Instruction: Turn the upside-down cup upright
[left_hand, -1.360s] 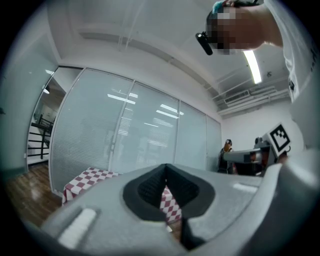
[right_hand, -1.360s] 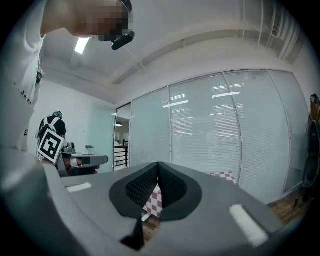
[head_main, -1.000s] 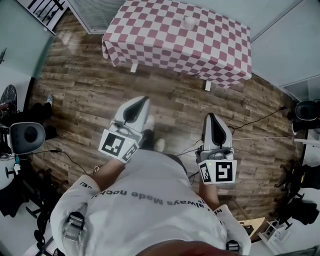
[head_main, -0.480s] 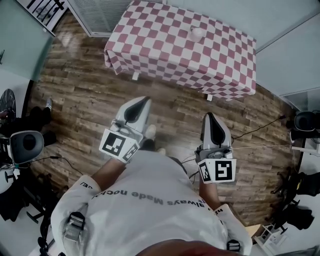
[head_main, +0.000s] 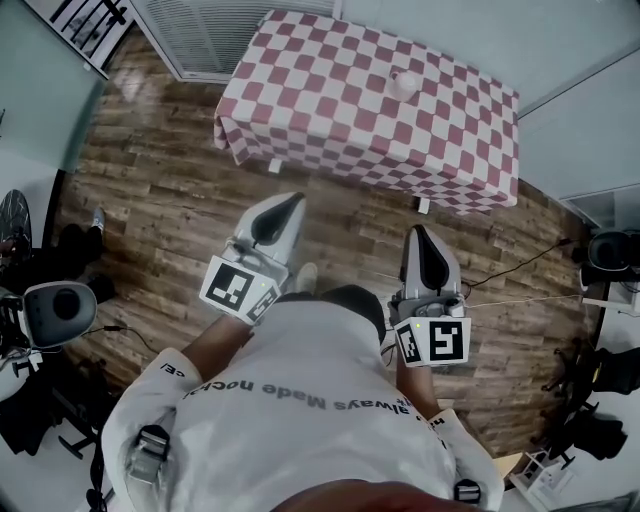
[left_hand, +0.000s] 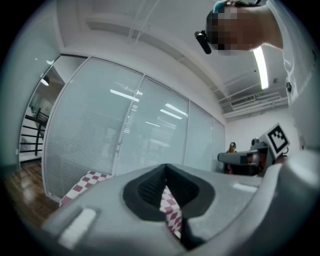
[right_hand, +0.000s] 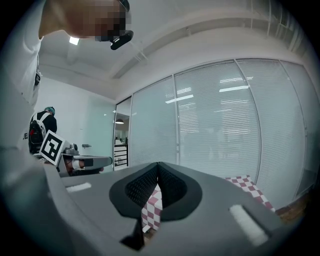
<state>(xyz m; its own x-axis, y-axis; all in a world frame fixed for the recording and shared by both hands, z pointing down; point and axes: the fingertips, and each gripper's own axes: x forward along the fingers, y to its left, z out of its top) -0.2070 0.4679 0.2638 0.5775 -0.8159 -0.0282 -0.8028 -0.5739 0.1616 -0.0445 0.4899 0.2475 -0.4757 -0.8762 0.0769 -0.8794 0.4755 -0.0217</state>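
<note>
Our left claw (head_main: 283, 203) and right claw (head_main: 418, 235) sit mid-frame, jaws together on nothing; we see the cup (head_main: 405, 84) on the checkered table (head_main: 320, 90), upper centre-right, well apart from both.

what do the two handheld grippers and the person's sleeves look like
Both the left gripper and right gripper are pale grey, tapering shells with black ribbed pads inside. Each carries a white cube printed with black square markers. The person wears a white shirt with dark lettering.
</note>
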